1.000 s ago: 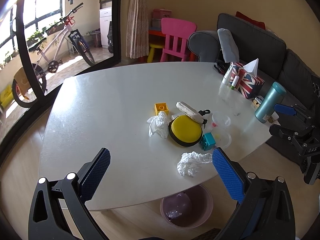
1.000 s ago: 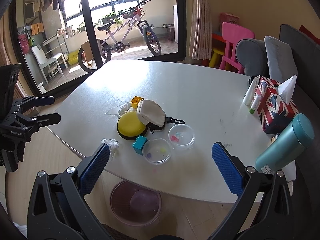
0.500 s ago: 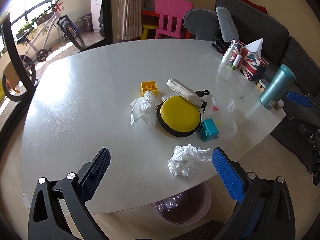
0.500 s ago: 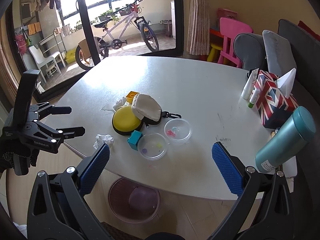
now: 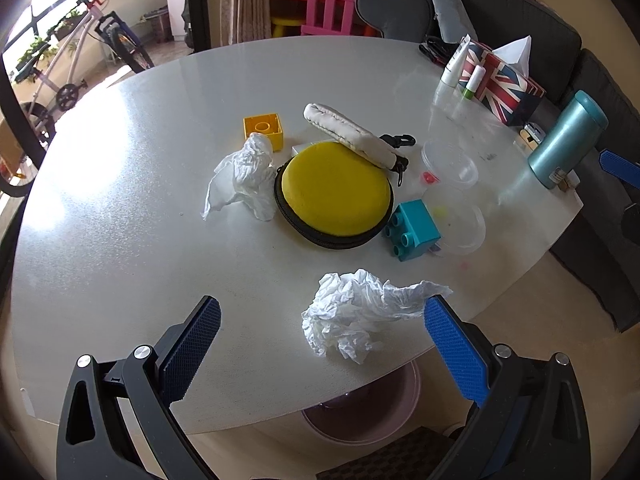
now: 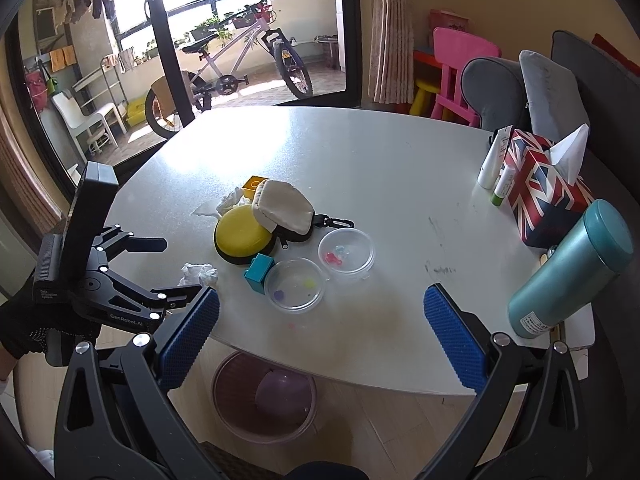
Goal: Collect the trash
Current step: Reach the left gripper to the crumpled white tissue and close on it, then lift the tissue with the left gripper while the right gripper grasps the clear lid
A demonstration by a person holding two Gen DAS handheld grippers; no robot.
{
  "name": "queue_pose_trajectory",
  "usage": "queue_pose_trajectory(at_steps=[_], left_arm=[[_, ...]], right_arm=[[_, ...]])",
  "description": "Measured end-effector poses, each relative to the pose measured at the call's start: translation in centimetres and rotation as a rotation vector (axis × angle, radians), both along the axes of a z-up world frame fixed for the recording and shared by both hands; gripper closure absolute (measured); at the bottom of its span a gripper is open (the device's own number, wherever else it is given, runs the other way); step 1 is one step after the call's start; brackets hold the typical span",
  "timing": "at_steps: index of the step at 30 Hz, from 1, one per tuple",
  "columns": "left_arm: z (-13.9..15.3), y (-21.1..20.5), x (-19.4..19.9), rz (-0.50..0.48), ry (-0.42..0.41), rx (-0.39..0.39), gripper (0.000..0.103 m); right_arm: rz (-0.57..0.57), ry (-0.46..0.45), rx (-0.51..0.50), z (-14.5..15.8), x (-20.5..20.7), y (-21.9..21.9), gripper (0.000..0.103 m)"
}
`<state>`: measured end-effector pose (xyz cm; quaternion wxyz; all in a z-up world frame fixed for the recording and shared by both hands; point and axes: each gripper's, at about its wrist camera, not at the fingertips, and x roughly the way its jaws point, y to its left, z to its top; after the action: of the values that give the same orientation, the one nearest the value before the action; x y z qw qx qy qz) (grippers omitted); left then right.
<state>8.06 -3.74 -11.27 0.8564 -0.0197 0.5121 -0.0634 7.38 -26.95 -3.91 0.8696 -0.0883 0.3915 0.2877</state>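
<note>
A crumpled white tissue [image 5: 360,316] lies near the table's front edge, between the open fingers of my left gripper [image 5: 320,336], nearer the right finger. It also shows in the right wrist view [image 6: 200,273]. A second crumpled tissue [image 5: 244,174] lies left of the yellow round case [image 5: 336,192]. A pink bin [image 6: 264,396] stands on the floor under the table edge. My right gripper [image 6: 320,328] is open and empty over the front edge, near two clear dishes [image 6: 294,284]. The left gripper's body [image 6: 116,280] shows in the right wrist view.
On the white table [image 5: 140,140] lie a yellow brick [image 5: 264,130], a teal brick [image 5: 412,230], a beige pouch [image 5: 348,134], a flag-printed tissue box [image 5: 500,84], small bottles [image 6: 494,160] and a teal flask [image 6: 572,276]. A sofa stands at the right.
My left gripper has moved forward over the table, bringing the near tissue between its fingers. My right gripper has barely shifted.
</note>
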Motion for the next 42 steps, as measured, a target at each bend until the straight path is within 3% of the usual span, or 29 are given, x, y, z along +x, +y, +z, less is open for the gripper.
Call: queue_pose_trajectory(at_steps=[3, 5, 9, 11, 14, 30, 42], left_arm=[[-0.5, -0.1, 0.0, -0.003, 0.002, 0.002, 0.008], [-0.8, -0.2, 0.1, -0.004, 0.01, -0.002, 0.026], [-1.4, -0.2, 0.2, -0.008, 0.025, -0.013, 0.051], [-1.7, 0.0, 0.2, -0.003, 0.031, -0.031, 0.071], [-1.8, 0.2, 0.1, 0.004, 0.023, -0.04, 0.087], [1.9, 2.6, -1.7, 0.028, -0.078, -0.029, 0.09], [2.8, 3.1, -2.1, 0.031, -0.092, -0.037, 0.09]], right_arm=[[-0.002, 0.017, 0.016, -0.1, 0.2, -0.2, 0.003], [-0.001, 0.026, 0.023, -0.1, 0.2, -0.2, 0.003], [0.005, 0.034, 0.023, -0.3, 0.2, 0.1, 0.003], [0.005, 0.034, 0.015, -0.5, 0.2, 0.2, 0.003], [0.008, 0.038, 0.01, -0.8, 0.2, 0.4, 0.003], [0.034, 0.092, -0.092, -5.0, 2.2, 4.0, 0.003], [0.072, 0.173, -0.193, -9.0, 4.2, 6.8, 0.003]])
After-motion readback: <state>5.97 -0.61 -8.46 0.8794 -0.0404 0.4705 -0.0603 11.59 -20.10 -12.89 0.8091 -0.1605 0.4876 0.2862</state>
